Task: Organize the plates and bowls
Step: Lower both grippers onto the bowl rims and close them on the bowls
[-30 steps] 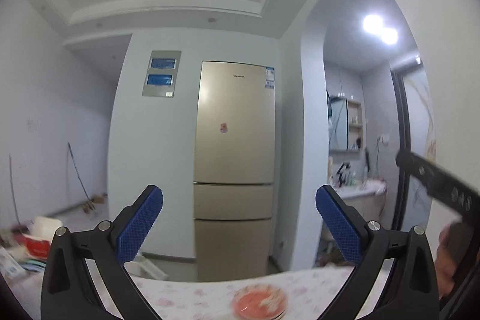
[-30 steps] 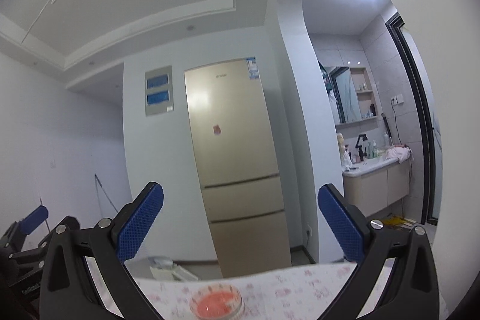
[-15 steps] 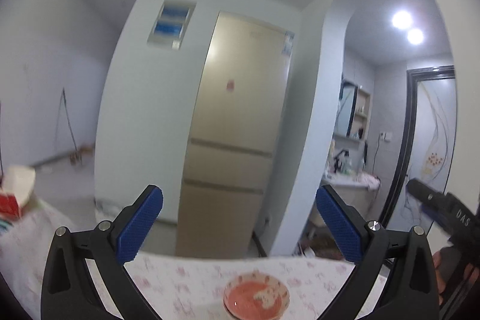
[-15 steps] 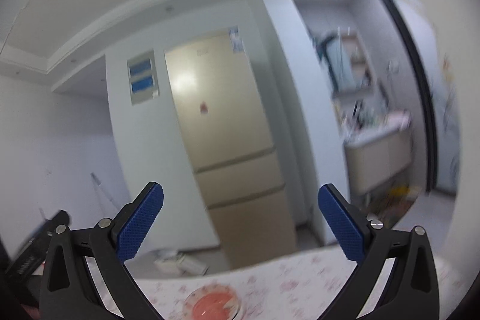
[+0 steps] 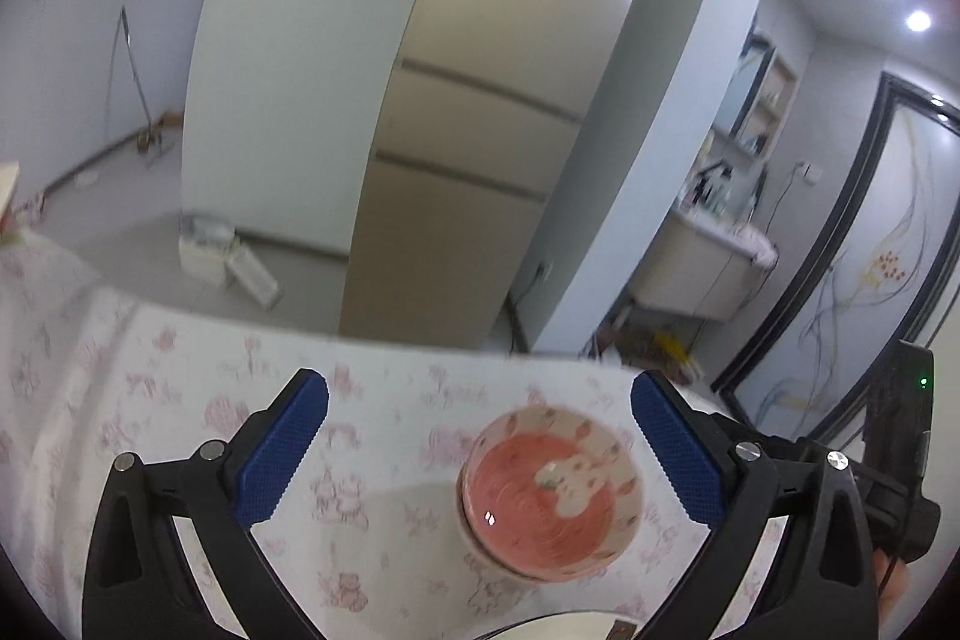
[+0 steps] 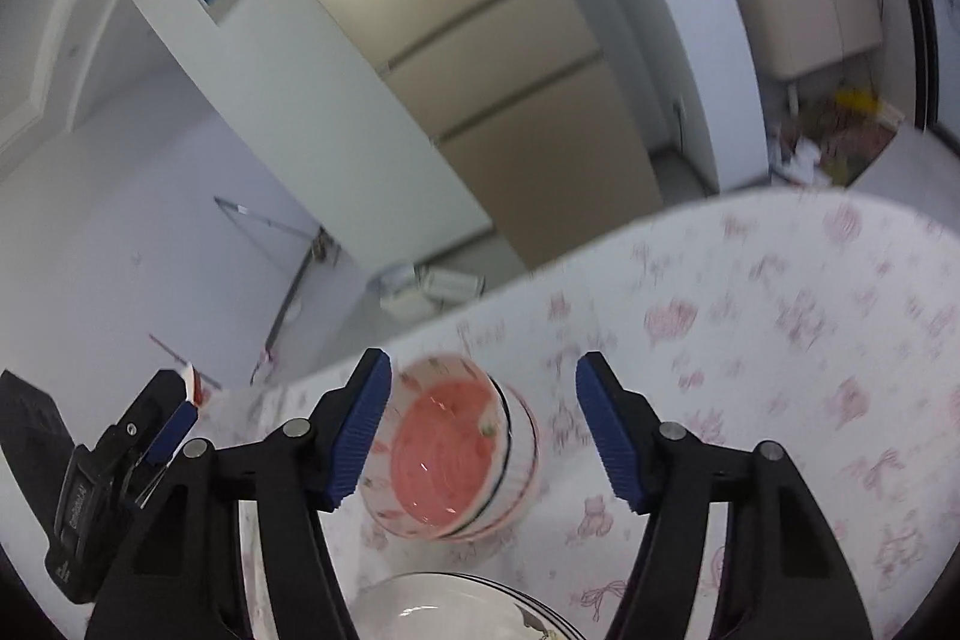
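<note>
A stack of small bowls (image 6: 444, 460) with pink insides stands on the flowered tablecloth (image 6: 780, 340). The top bowl (image 5: 549, 496) shows a rabbit picture. My right gripper (image 6: 483, 436) hovers over the stack, and its jaws are closing. The bowls show in the gap between the blue pads, which do not press on them. My left gripper (image 5: 480, 451) is open, with the bowl toward its right finger. A white plate (image 6: 456, 604) with a dark rim lies nearest me, partly cut off. Each gripper shows at the edge of the other's view.
The table's far edge (image 5: 360, 334) runs just behind the bowls. Beyond it stand a beige fridge (image 5: 480, 130), white boxes on the floor (image 5: 228, 262) and a bathroom vanity (image 5: 702, 268). A red and white carton (image 5: 9, 196) sits at the far left.
Both grippers have dropped and tipped down from the ceiling and fridge toward the table. The bowls have grown larger and nearer. The right gripper's jaws have narrowed.
</note>
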`<state>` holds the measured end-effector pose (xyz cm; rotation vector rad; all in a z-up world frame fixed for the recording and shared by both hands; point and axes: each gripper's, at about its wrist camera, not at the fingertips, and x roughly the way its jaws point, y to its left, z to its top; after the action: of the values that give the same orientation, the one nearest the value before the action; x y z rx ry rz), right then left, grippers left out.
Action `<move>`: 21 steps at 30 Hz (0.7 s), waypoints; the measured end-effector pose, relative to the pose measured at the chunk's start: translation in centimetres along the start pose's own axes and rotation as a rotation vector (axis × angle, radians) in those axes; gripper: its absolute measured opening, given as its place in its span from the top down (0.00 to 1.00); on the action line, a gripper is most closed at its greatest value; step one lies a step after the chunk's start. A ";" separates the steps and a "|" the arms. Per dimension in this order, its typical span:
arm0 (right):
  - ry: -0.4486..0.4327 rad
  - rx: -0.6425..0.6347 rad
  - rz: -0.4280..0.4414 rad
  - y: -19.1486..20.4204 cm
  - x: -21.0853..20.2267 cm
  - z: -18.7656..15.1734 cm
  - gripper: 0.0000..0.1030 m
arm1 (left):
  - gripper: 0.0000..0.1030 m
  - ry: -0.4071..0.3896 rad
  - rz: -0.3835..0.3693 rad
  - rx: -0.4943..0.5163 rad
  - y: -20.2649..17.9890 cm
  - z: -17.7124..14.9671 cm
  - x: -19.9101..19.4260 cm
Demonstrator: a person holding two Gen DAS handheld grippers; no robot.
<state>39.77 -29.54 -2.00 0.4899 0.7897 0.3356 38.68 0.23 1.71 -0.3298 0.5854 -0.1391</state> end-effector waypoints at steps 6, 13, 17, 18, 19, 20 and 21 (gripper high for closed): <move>0.110 -0.002 -0.050 -0.2 4.0 -1.6 0.42 | 0.10 0.191 -0.022 -0.079 1.7 -2.2 5.5; 0.179 0.042 -0.019 -1.7 5.7 -1.6 0.73 | 0.20 0.369 -0.108 -0.221 4.3 -4.4 10.6; 0.195 0.062 -0.005 -2.2 5.9 -1.8 0.74 | 0.22 0.385 -0.107 -0.228 5.0 -5.0 11.4; 0.201 0.069 -0.004 -2.5 6.1 -1.8 0.74 | 0.22 0.385 -0.113 -0.229 5.0 -5.1 11.5; 0.208 0.079 -0.001 -2.8 6.4 -1.9 0.74 | 0.23 0.388 -0.121 -0.231 5.0 -5.1 11.7; 0.216 0.092 0.010 -3.0 6.7 -1.9 0.74 | 0.23 0.390 -0.127 -0.232 5.1 -5.2 11.8; 0.224 0.105 0.024 -3.3 6.9 -2.0 0.74 | 0.23 0.395 -0.132 -0.234 5.1 -5.4 12.0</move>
<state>43.20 -28.51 -9.03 0.5673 1.0228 0.3772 45.73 0.94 -10.48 -0.5754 0.9751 -0.2672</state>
